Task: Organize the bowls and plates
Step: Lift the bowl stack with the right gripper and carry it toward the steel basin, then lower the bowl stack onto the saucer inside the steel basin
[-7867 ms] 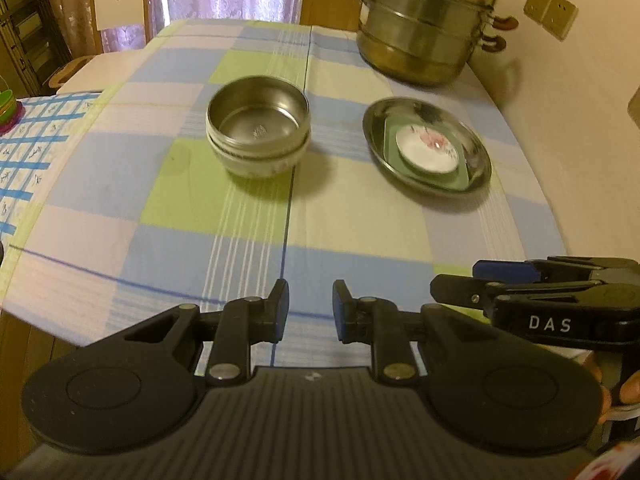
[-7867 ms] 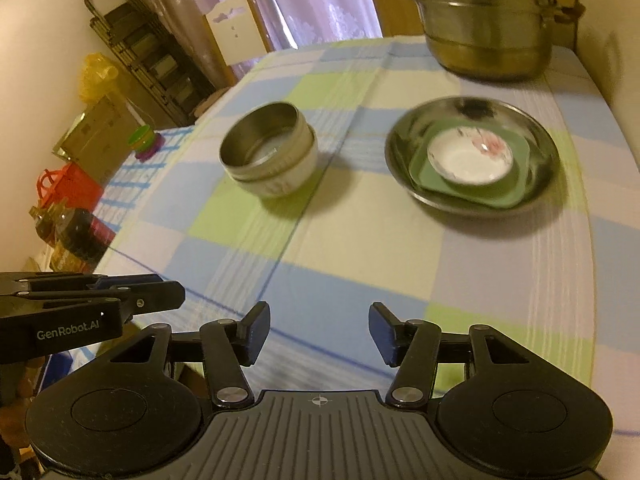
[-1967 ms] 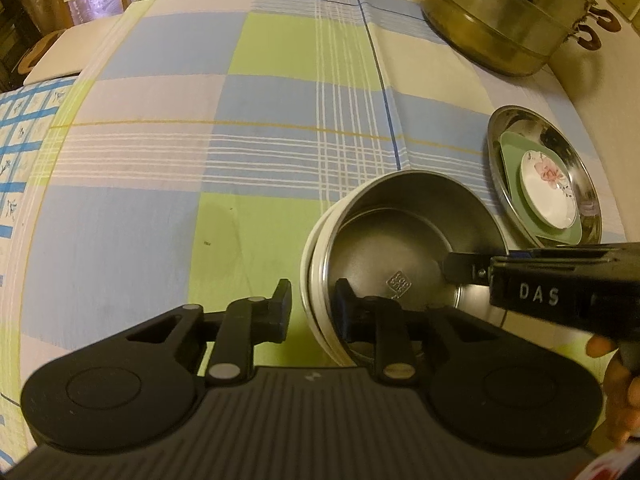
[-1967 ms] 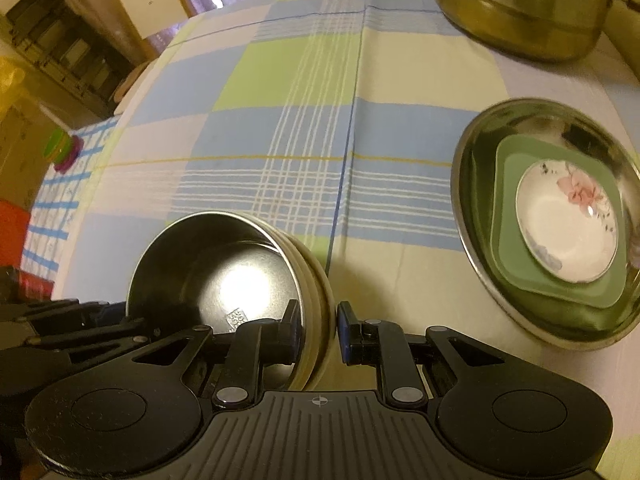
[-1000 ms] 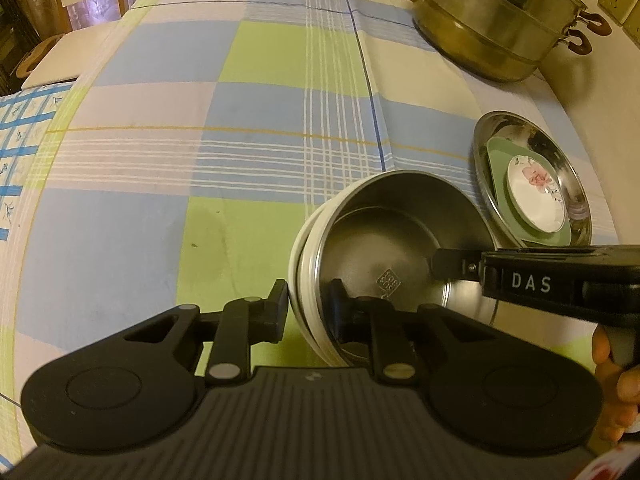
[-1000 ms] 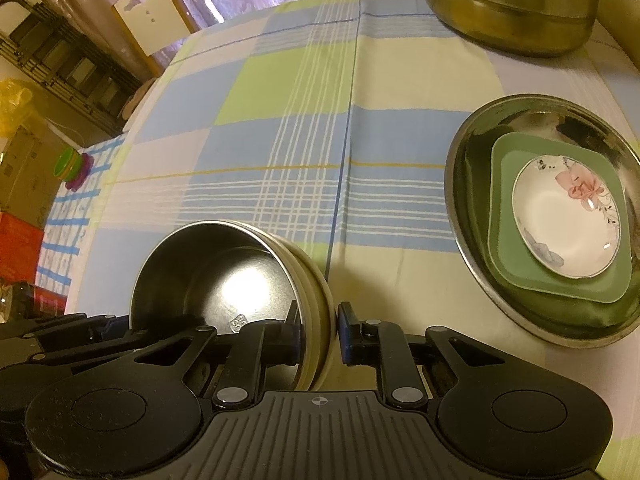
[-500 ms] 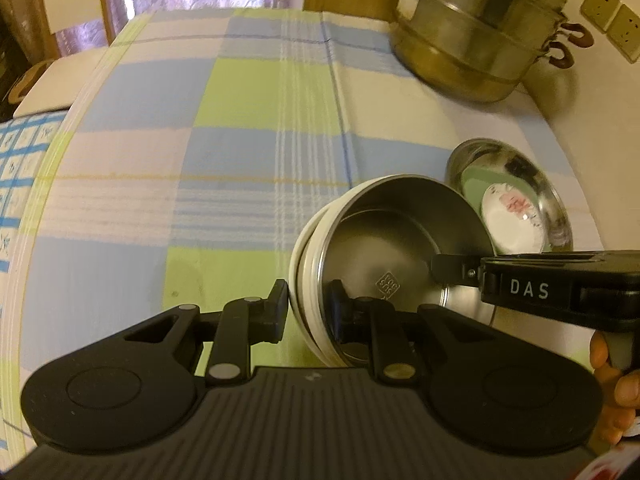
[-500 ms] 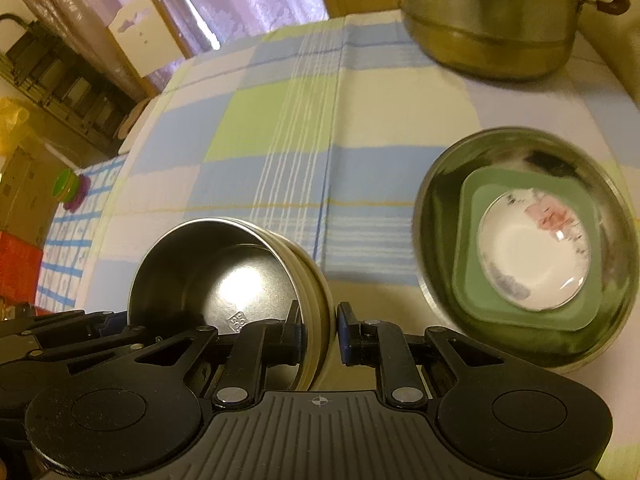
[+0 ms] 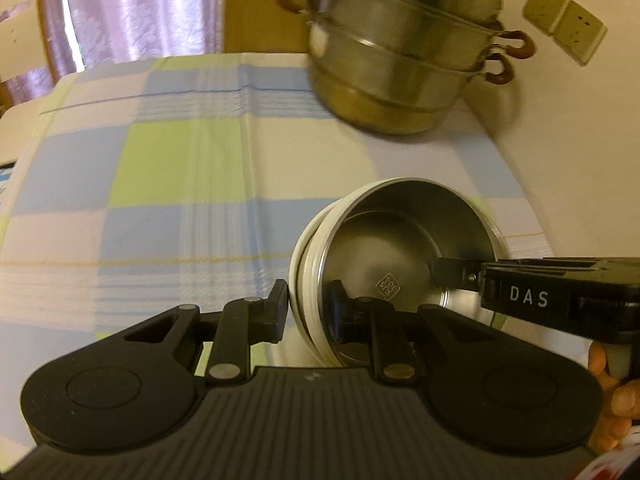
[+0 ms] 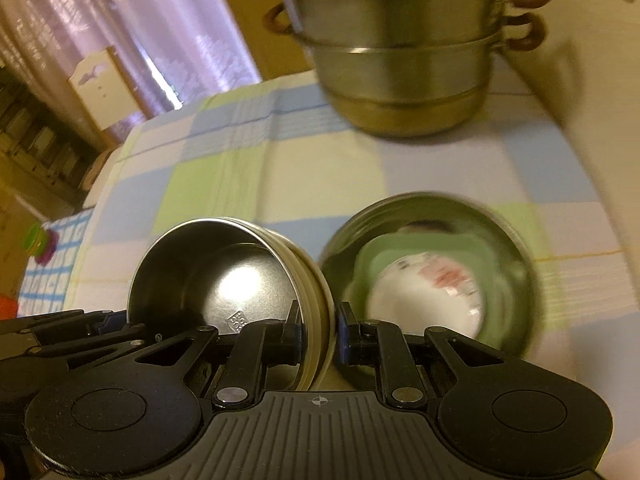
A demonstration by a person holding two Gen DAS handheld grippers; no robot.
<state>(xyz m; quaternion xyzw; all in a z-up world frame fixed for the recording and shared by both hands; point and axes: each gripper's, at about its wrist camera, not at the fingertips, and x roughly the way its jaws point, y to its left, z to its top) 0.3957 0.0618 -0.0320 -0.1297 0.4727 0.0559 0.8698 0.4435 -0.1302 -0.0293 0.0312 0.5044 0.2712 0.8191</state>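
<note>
A stack of nested bowls (image 9: 404,252), steel inside white ones, hangs above the checked tablecloth (image 9: 160,184), held from both sides. My left gripper (image 9: 310,304) is shut on its left rim, one finger inside and one outside. My right gripper (image 10: 318,326) is shut on the stack of bowls (image 10: 240,280) at the right rim, and it shows in the left wrist view as the black gripper marked DAS (image 9: 528,296). Just right of the bowls lies a steel plate (image 10: 516,248) with a green square plate (image 10: 372,260) and a small white flowered dish (image 10: 428,296) in it, blurred.
A tall stacked steel steamer pot (image 9: 404,64) stands at the far right of the table by the wall. A white chair (image 10: 106,84) and purple curtains are beyond the far edge. A dark shelf rack (image 10: 36,140) stands at the left.
Both grippers have lifted the bowl stack off the cloth and carried it towards the steel plate and the pot. The views now look more level, so the pot fills the top.
</note>
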